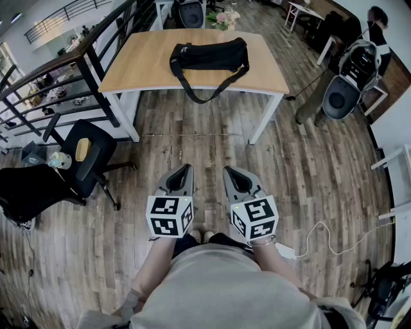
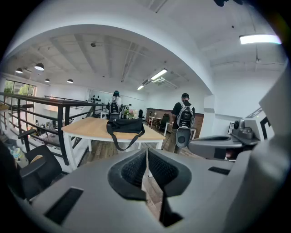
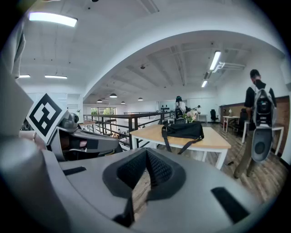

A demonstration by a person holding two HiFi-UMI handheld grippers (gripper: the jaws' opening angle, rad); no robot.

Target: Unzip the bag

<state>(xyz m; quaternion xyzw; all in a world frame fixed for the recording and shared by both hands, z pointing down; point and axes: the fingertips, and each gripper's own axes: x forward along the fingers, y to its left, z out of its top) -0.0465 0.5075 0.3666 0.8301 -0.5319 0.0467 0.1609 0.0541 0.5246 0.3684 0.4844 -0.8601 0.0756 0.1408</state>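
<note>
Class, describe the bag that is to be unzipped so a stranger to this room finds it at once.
Find the wooden-topped, white-legged table beside the black railing. On it lies a long, soft black bag. Unlike the black chair nearby, it rests on the tabletop, its strap looping over the near edge.

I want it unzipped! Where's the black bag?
In the head view, the black bag lies top centre, on the wooden table, just before the flowers.

ahead: open floor point(image 1: 199, 141) to table point(image 1: 141, 64) | left: chair point(image 1: 90, 154), railing point(image 1: 96, 77)
</note>
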